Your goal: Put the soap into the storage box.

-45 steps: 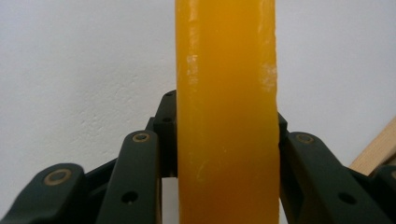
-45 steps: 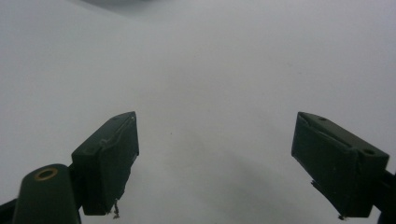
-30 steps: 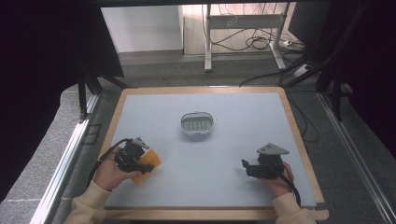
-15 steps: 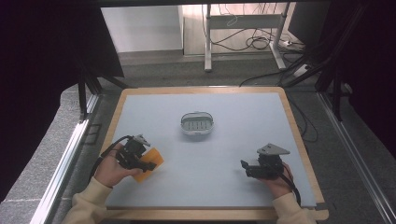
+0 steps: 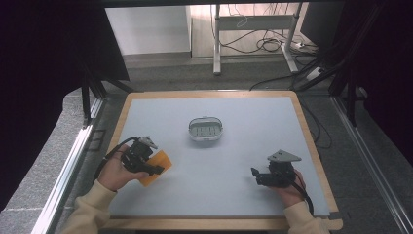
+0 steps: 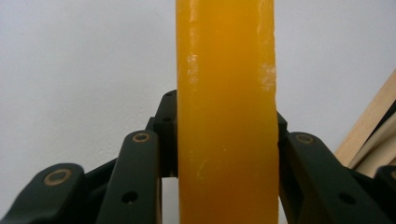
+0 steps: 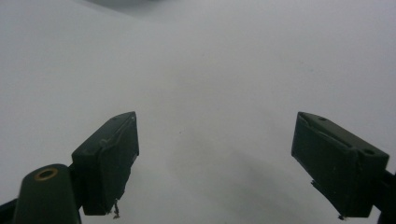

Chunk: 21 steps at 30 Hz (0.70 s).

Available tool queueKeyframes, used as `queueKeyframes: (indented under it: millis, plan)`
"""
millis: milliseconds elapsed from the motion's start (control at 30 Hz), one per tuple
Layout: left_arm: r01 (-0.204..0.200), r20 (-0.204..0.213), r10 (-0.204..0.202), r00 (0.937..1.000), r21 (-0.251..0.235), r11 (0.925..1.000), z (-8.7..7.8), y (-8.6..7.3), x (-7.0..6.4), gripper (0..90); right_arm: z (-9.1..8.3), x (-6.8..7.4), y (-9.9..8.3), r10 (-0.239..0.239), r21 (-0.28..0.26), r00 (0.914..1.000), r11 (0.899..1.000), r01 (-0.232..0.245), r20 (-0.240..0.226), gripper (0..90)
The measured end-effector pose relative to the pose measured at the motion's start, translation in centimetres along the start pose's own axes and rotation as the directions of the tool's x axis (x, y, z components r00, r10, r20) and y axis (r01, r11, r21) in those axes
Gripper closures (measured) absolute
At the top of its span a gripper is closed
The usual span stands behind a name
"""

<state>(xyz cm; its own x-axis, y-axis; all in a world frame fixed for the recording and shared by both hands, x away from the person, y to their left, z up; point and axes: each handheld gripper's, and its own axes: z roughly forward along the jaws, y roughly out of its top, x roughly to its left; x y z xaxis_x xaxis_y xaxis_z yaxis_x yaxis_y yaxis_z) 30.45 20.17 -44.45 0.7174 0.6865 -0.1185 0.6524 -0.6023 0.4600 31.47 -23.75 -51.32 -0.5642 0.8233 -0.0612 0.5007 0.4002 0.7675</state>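
The left gripper [image 5: 155, 170] has its jaws shut tight on a flat orange block [image 5: 157, 166], low at the left side of the table [image 5: 243, 112]. The right gripper [image 5: 254, 176] holds nothing, with its jaws wide apart. The block looks smooth, so it could slip out if the squeeze loosens; no words can be read anywhere.

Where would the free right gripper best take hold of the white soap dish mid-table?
Probably from above, across the narrow width of the soap dish: it is a low oval with a raised rim, lying flat. The right gripper is open and empty; the left gripper grips the orange bar.
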Motion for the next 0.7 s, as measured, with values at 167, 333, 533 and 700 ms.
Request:
queueKeyframes:
  millis: [167,333,533,700]
  plan:
    - [-0.002,0.000,0.002,1.0000,0.000,1.0000,-0.1,0.3,0.2,61.7,0.0,-0.1,0.0,0.001,0.000,1.0000,1.000,-0.001,0.004,15.6]
    - [-0.011,-0.001,0.011,0.9999,0.004,0.9999,-0.1,0.6,0.4,61.6,0.0,-0.1,0.0,0.001,0.003,1.0000,1.000,-0.001,0.005,15.6]
    - [-0.017,-0.010,0.017,0.9998,-0.001,0.9999,-0.1,0.8,0.6,61.7,0.0,-0.2,-0.1,0.000,0.007,1.0000,1.000,0.000,0.009,15.6]
    - [-0.010,-0.007,0.010,0.9999,0.002,0.9999,0.0,1.0,1.2,61.7,0.0,-0.2,-0.1,-0.001,0.006,1.0000,1.000,0.001,0.008,15.6]
